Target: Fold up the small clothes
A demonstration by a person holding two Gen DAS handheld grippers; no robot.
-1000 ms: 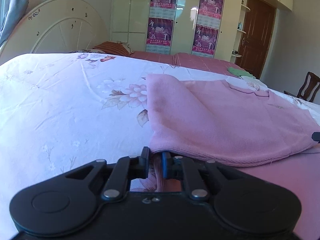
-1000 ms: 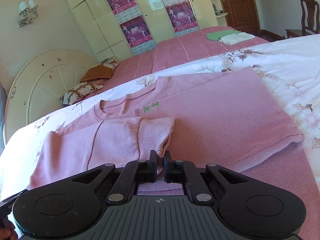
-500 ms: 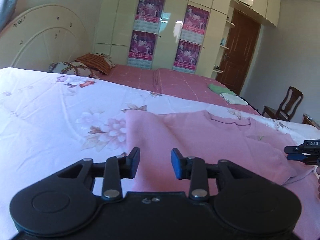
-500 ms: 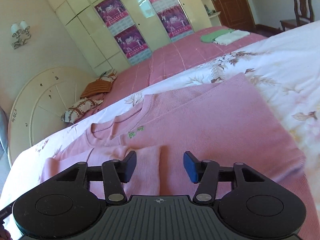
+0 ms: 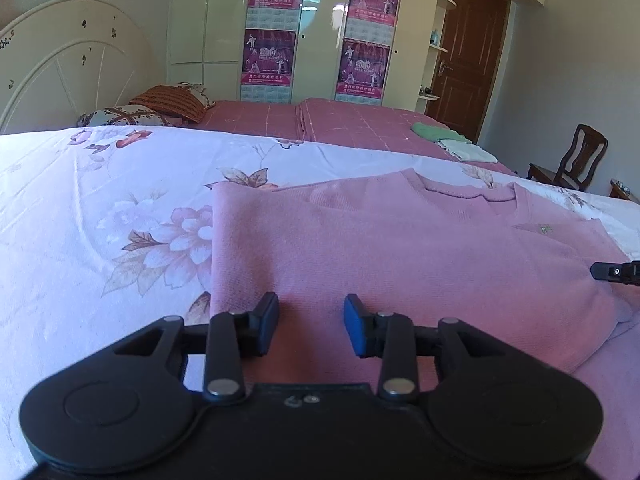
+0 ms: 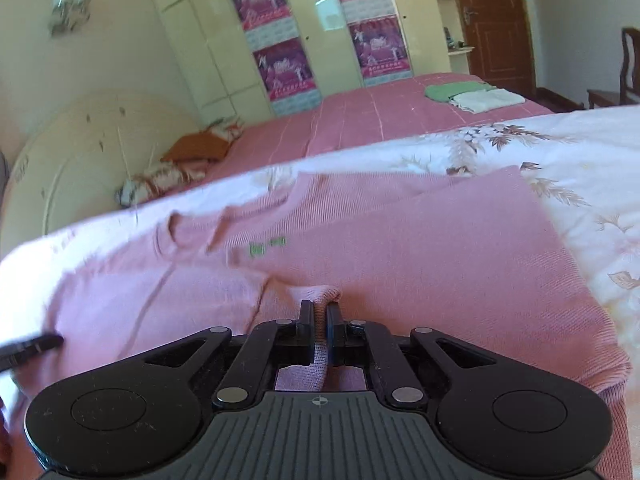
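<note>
Left gripper (image 5: 311,322) has let go, jaws spread over the sweater (image 5: 400,248) lying folded on the bed (image 5: 100,200). Right gripper (image 6: 319,332), open half a second ago, now pinches the cuff (image 6: 320,294): sleeve fold likely next.

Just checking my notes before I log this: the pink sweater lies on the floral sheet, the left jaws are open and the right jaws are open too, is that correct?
Not quite: the right gripper is shut on a pinch of the sweater, as the right wrist view shows. The rest holds: the sweater lies on the floral sheet, and the left gripper is open above it.
</note>
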